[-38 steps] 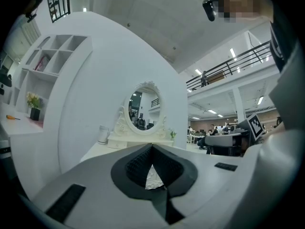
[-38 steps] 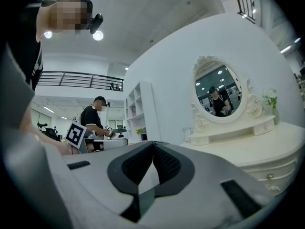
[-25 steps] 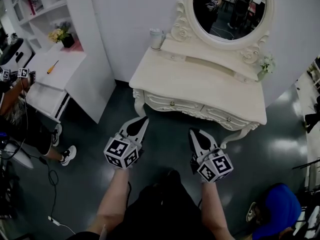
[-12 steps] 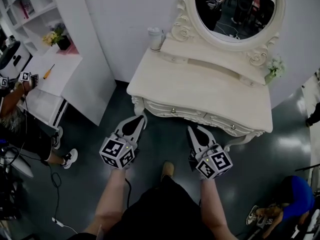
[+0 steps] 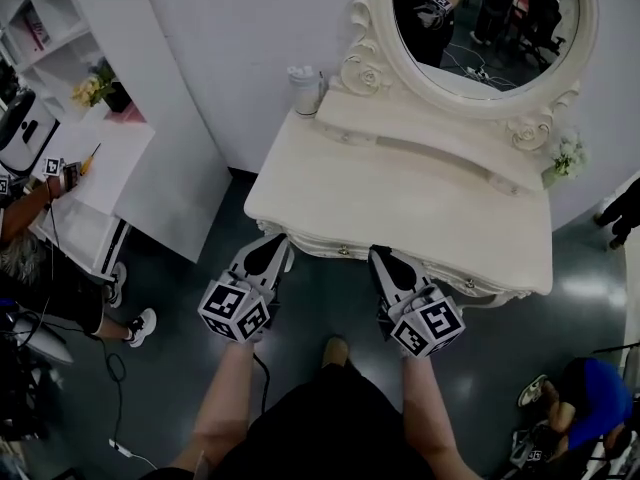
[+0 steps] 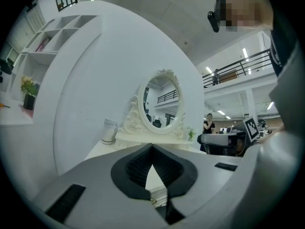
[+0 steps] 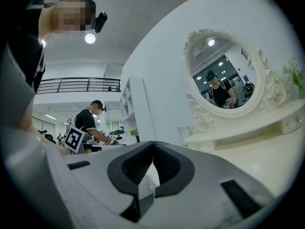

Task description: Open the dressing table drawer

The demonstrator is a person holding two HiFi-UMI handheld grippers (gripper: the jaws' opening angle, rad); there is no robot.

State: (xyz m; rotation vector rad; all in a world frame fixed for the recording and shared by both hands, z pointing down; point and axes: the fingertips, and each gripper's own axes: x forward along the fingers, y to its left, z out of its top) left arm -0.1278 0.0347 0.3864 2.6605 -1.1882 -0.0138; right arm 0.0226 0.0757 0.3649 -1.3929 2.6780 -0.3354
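The cream dressing table (image 5: pixel 400 198) with its oval mirror (image 5: pixel 480 28) stands straight ahead. Its carved drawer front (image 5: pixel 322 246) shows under the top's near edge, with a small knob (image 5: pixel 344 251) between my two grippers. My left gripper (image 5: pixel 278 250) points level at the drawer's left end, its tips just short of the front, shut and empty. My right gripper (image 5: pixel 378 256) is right of the knob, also shut and empty. In the left gripper view the left gripper (image 6: pixel 152 149) frames the drawer front (image 6: pixel 161 194) and knob (image 6: pixel 153 202). The right gripper (image 7: pixel 153 144) holds nothing.
A white cup (image 5: pixel 303 88) and a small flower sprig (image 5: pixel 568 153) stand on the table's raised back shelf. A white desk and shelving (image 5: pixel 100 168) are at the left, with a seated person (image 5: pixel 30 258) and floor cables (image 5: pixel 108 368). Another person in blue (image 5: pixel 585 398) crouches at lower right.
Both grippers and the camera have moved toward the dressing table. The tips went from well short of it to right at the drawer front. Both stayed shut.
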